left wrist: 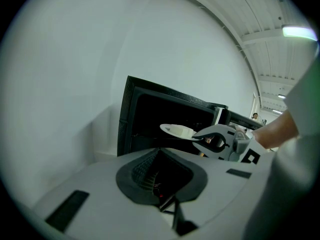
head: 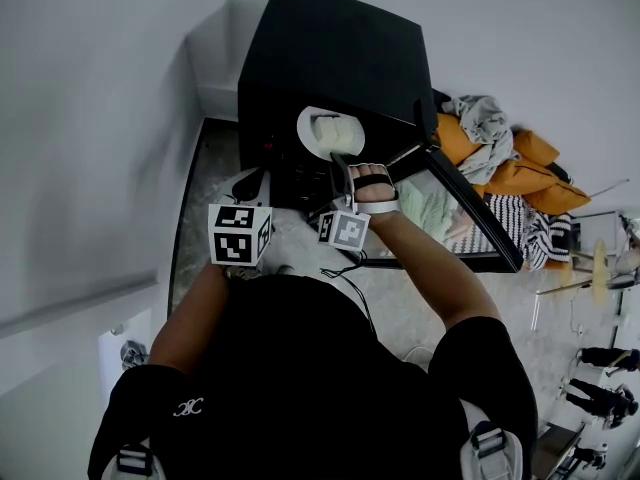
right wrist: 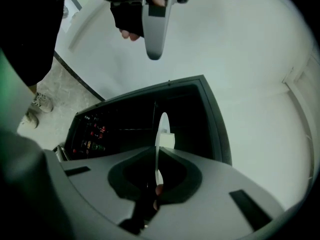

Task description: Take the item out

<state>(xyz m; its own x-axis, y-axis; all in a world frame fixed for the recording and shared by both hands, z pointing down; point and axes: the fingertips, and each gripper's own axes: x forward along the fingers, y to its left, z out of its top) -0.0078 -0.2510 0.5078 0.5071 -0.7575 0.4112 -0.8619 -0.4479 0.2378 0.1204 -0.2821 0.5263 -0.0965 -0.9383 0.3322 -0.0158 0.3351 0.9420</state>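
A white plate (head: 329, 132) carrying a pale block of food (head: 333, 131) hangs level in the mouth of a black microwave (head: 340, 58). My right gripper (head: 346, 175) is shut on the plate's near rim. In the right gripper view the plate (right wrist: 162, 126) stands edge-on, clamped between the jaws of my right gripper (right wrist: 156, 154), with the food block (right wrist: 168, 140) on its right side. The left gripper view shows the plate (left wrist: 177, 130) held by the right gripper (left wrist: 216, 140) in front of the dark microwave (left wrist: 150, 116) cavity. My left gripper (head: 250, 190) hovers left of the microwave front with its jaws together and empty.
The microwave door (head: 470, 223) hangs open to the right. A white wall (head: 90, 118) runs close along the left. A heap of orange and grey clothes (head: 500, 153) lies beyond the door. The microwave control panel (right wrist: 92, 134) shows small red lights.
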